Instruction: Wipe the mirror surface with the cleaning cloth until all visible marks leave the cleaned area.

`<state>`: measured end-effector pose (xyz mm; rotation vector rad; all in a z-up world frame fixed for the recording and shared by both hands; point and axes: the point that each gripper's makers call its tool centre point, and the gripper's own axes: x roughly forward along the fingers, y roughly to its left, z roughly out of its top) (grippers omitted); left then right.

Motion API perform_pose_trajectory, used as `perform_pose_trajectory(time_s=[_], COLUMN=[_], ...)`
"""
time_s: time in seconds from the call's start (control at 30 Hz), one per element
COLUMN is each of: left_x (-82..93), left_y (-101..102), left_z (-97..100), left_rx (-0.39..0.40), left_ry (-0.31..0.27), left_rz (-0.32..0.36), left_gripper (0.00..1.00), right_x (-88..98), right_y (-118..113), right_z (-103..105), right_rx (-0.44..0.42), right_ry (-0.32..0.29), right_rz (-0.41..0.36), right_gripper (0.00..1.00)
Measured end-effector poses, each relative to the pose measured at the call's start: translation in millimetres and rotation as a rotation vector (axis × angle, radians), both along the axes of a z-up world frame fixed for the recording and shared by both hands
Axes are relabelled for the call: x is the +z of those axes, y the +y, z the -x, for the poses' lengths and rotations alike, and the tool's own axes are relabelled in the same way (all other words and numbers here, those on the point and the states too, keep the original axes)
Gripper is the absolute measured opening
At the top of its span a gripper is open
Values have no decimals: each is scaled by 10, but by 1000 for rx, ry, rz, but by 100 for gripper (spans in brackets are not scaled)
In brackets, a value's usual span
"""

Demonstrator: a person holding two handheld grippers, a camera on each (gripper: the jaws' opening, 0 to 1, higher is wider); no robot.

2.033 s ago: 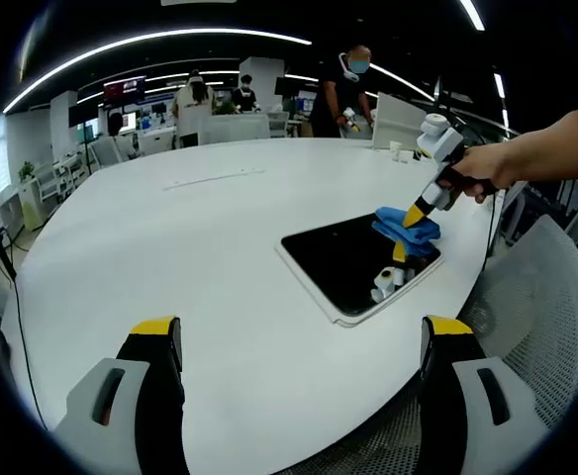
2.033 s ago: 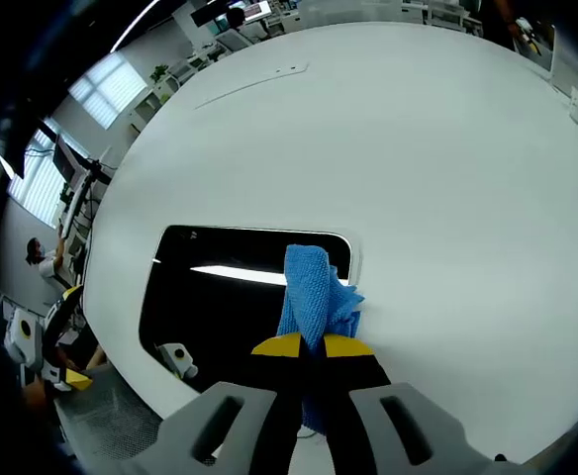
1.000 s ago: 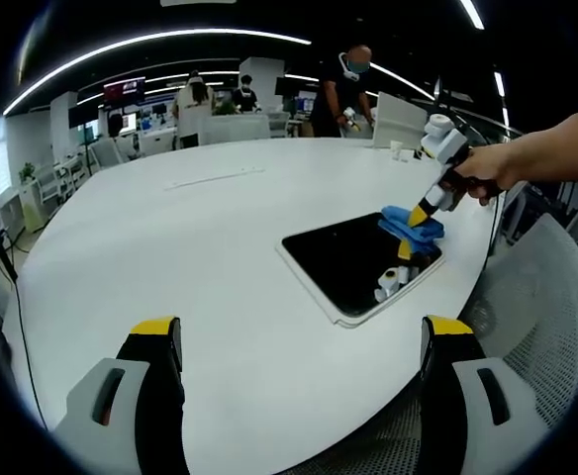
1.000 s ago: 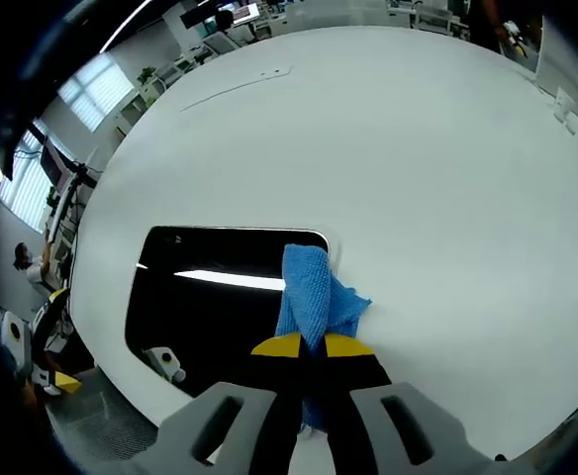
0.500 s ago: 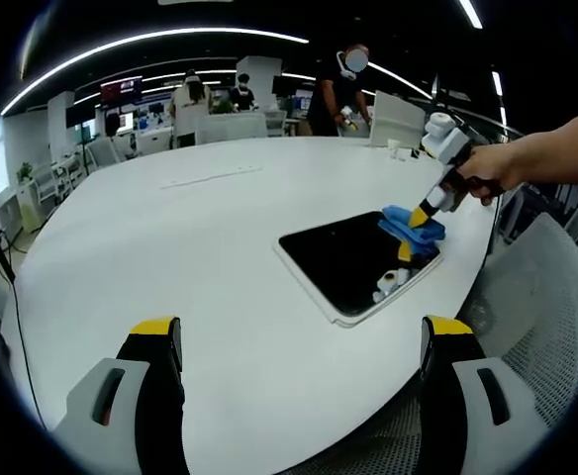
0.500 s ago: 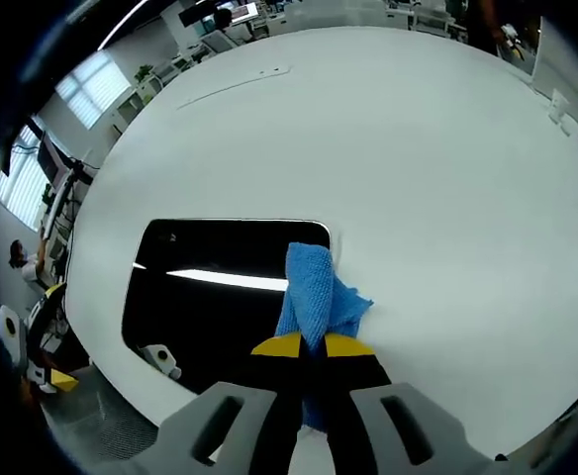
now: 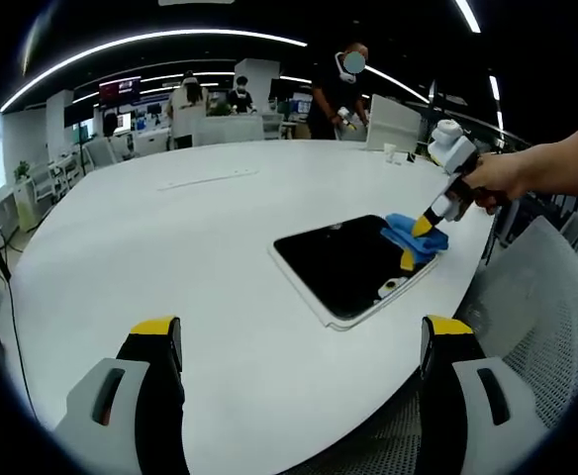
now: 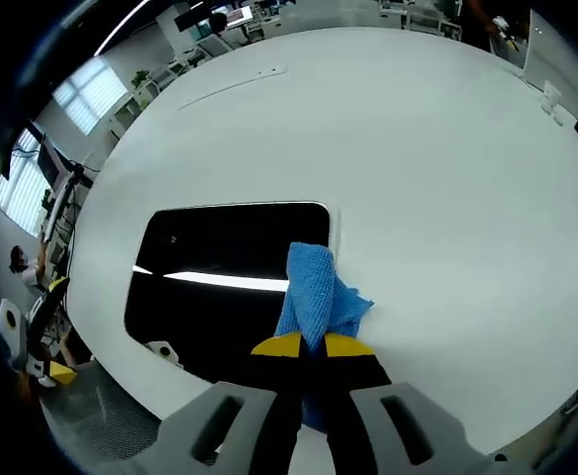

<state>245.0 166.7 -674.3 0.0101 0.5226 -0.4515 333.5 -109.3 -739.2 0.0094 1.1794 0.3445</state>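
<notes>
A dark mirror (image 7: 353, 262) in a white frame lies flat on the round white table (image 7: 170, 257), near its right edge. A blue cleaning cloth (image 7: 415, 234) rests on the mirror's far right corner, and my right gripper (image 7: 424, 227), held by a hand, is shut on it. In the right gripper view the blue cloth (image 8: 314, 287) stands up from the shut jaws of the right gripper (image 8: 312, 344) and presses on the right end of the mirror (image 8: 220, 277), whose glass reflects a ceiling light. My left gripper (image 7: 299, 332) hangs open above the table's near side, well short of the mirror.
Several people (image 7: 340, 89) stand by desks and screens beyond the far side of the table. A mesh chair (image 7: 556, 327) sits at the right, close to the mirror. A thin strip (image 7: 213, 178) lies on the table further back.
The right gripper has slid the cloth slightly along the mirror's right end. The left gripper view has shifted a little, so the mirror sits a bit further left.
</notes>
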Motion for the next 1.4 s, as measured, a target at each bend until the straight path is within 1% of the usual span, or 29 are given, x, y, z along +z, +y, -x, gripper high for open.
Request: perform_pose_trajectory(time_s=[0.17,0.27,0.77,0.87,0.9,0.93,1.0,1.07,1.3,1.4], left_x=[-6,-15,-7,-9,-9,-13,-25,-3,-7,0], left_y=[4,1,-3,-18,-23,-30,-37,-43,-45,-52], left_z=[0,3,-4,2,2,4,13,6,10,8], left_rx=[-1,-9,-12,-17,-19,-21,-26,-26,-27,-28], left_ry=[3,6,2,4,5,9,16,3,6,5], left_rz=[0,-9,-5,-5,-4,0,1,8,8,14], left_gripper=[99,99,99,99,99,99,99,99,99,99], right_x=[11,41,20,8,5,3,6,2,16,37], right_y=[-5,8,-18,-25,-28,-33,-31,-37,-34,-22], right_z=[54,129,222,236,256,295,313,319,333,345], right_rx=[-8,9,-5,-6,-7,-12,-16,-18,-24,-10], right_ry=[0,-3,2,15,27,50,57,58,60,43], right_rz=[-5,11,17,18,19,21,19,15,12,24], right_gripper=[0,0,0,0,0,0,0,0,0,0])
